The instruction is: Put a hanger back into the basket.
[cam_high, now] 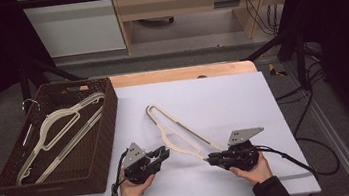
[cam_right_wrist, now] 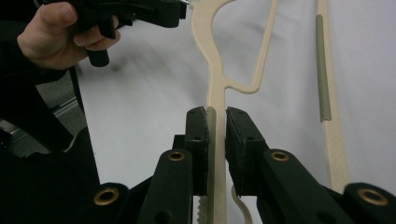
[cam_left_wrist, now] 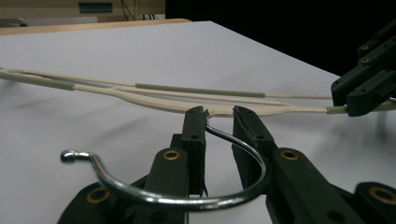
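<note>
A cream plastic hanger with a metal hook lies slantwise on the white table top. My right gripper is shut on one end of it; in the right gripper view its jaws pinch the flat arm. My left gripper is at the hanger's neck. In the left gripper view its jaws stand open with the wire hook running between them, touching the left jaw. The hanger looks slightly raised, with a shadow under it.
A dark wicker basket at the table's left holds two more cream hangers. The white top ends just behind my hands. A wooden strip runs along the far edge. Cables trail off to the right.
</note>
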### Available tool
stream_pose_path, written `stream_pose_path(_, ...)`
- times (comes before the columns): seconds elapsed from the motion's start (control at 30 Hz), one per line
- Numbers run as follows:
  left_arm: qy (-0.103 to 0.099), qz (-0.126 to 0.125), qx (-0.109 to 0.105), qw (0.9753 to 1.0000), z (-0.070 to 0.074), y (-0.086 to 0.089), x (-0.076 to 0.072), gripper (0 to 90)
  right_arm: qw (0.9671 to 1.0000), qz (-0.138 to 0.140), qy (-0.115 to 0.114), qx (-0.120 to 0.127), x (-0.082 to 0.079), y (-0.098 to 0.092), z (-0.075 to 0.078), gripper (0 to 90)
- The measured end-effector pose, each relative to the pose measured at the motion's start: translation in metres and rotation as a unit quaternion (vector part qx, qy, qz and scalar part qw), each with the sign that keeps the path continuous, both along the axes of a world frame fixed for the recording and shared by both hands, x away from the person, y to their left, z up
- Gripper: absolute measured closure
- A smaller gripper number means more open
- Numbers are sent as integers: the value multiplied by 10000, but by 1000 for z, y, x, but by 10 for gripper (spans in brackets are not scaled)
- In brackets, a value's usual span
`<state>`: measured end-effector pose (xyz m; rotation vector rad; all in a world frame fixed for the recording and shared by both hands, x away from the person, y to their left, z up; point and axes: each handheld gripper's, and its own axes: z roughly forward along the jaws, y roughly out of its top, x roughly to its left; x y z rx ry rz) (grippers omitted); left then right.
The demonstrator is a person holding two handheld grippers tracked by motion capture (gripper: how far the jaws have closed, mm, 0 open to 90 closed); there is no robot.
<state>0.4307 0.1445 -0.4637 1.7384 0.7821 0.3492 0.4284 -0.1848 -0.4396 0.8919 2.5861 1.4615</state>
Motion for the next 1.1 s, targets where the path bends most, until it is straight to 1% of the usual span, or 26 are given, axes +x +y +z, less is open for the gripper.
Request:
stream_pose_path(0.03,-50,53,82,9999,2,-1,0,755,10000,15,8,0,0,1,-1,791)
stream_pose_path(0.07,-70,91,103,9999,3,-2,0,762,10000,32,4,0,0,1,-2,790)
stream_pose_path(0.13,-126,194,224,9995,7,-5,1,771,10000,24,26,8,0,2,-3,789)
stream_pose_path(0.17,-159,224,287,9992,8,-6,1,778,10000,63,23,0,0,3,-4,788)
stream_pose_path(0.23,-265,301,431,9983,12,-10,1,789,10000,67,54,2,-1,4,-5,787)
stream_pose_path(0.33,-404,427,578,9966,19,-14,2,807,9999,122,73,43,-1,5,-5,783)
stream_pose_path(0.4,-494,542,691,9949,24,-17,3,835,10000,66,-46,22,-2,5,-3,760)
stream_pose_path(0.47,-428,531,610,9958,28,-19,4,847,9998,-46,-181,18,-4,4,1,708)
stream_pose_path(0.5,-419,537,645,9956,31,-21,5,851,9996,-87,-263,31,-4,4,2,673)
stream_pose_path(0.53,-440,538,682,9952,34,-23,5,855,9991,-184,-390,0,-6,4,5,646)
stream_pose_path(0.57,-467,551,745,9946,36,-25,5,856,9986,-251,-470,-40,-7,6,7,616)
stream_pose_path(0.6,-487,554,793,9941,39,-27,5,856,9976,-326,-604,-106,-9,8,9,563)
stream_pose_path(0.67,-443,555,820,9941,44,-31,6,859,9959,-440,-758,-219,-12,16,13,480)
stream_pose_path(0.7,-441,555,836,9940,45,-32,6,860,9952,-443,-822,-284,-13,20,14,466)
stream_pose_path(0.73,-436,557,879,9936,47,-34,7,860,9948,-432,-870,-319,-14,22,14,458)
stream_pose_path(0.8,-417,555,938,9932,50,-36,7,861,9927,-438,-993,-531,-17,31,16,448)
stream_pose_path(0.83,-400,553,950,9931,51,-37,8,861,9921,-461,-1015,-569,-17,35,16,450)
stream_pose_path(0.9,-351,567,950,9932,52,-38,8,862,9914,-512,-1029,-632,-15,41,16,462)
stream_pose_path(0.97,-319,589,968,9930,54,-39,8,862,9899,-570,-1059,-747,-12,46,14,487)
stream_pose_path(1.03,-293,591,965,9931,55,-40,9,862,9896,-653,-1001,-802,-7,51,12,503)
stream_pose_path(1.1,-285,593,977,9930,56,-41,9,862,9881,-656,-1035,-929,-3,57,9,521)
